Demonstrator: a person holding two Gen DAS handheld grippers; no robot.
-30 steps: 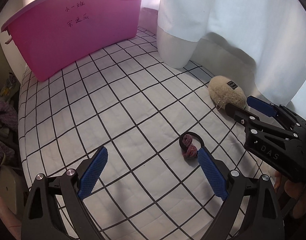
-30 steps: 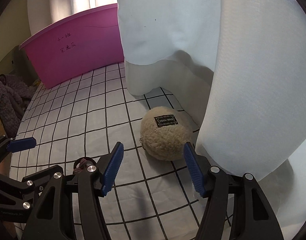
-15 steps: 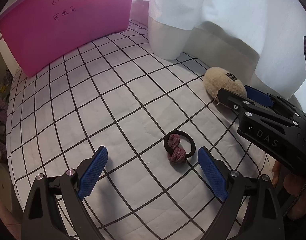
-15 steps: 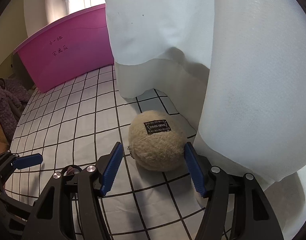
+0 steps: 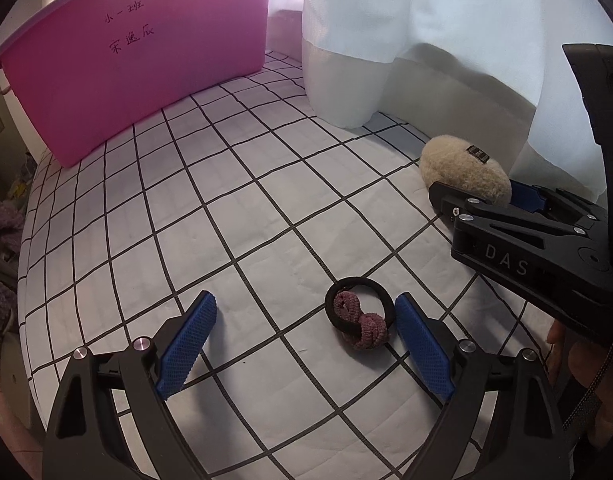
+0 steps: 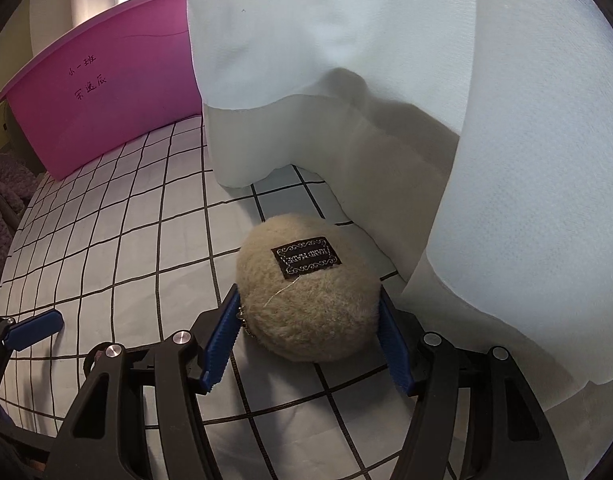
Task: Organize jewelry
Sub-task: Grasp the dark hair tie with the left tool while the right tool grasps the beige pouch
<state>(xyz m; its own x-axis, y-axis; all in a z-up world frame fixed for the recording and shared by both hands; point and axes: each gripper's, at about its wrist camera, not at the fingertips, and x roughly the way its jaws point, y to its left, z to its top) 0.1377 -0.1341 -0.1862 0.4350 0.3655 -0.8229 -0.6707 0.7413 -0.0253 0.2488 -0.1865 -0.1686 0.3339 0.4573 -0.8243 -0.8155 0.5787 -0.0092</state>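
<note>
Item: my left tool (image 5: 304, 334), fingers spread wide, empty, held low over the checked sheet (image 5: 210, 216). Item: black hair tie (image 5: 359, 311) with a knotted mauve scrunchie (image 5: 362, 326), lying flat on the sheet between my left tool's fingers, close against the inner face of its right-hand pad (image 5: 424, 350) and well apart from the left-hand one. Item: my right tool (image 6: 309, 342), fingers wide, set either side of the fuzzy beige pouch (image 6: 308, 292); both pads sit at its flanks, whether pressing I cannot tell. Pouch bears a black label (image 6: 306, 258) on top. Item: white curtain (image 6: 386, 80) hanging just beyond the pouch. Item: pink tub (image 5: 134, 56), far ahead of my left tool.
</note>
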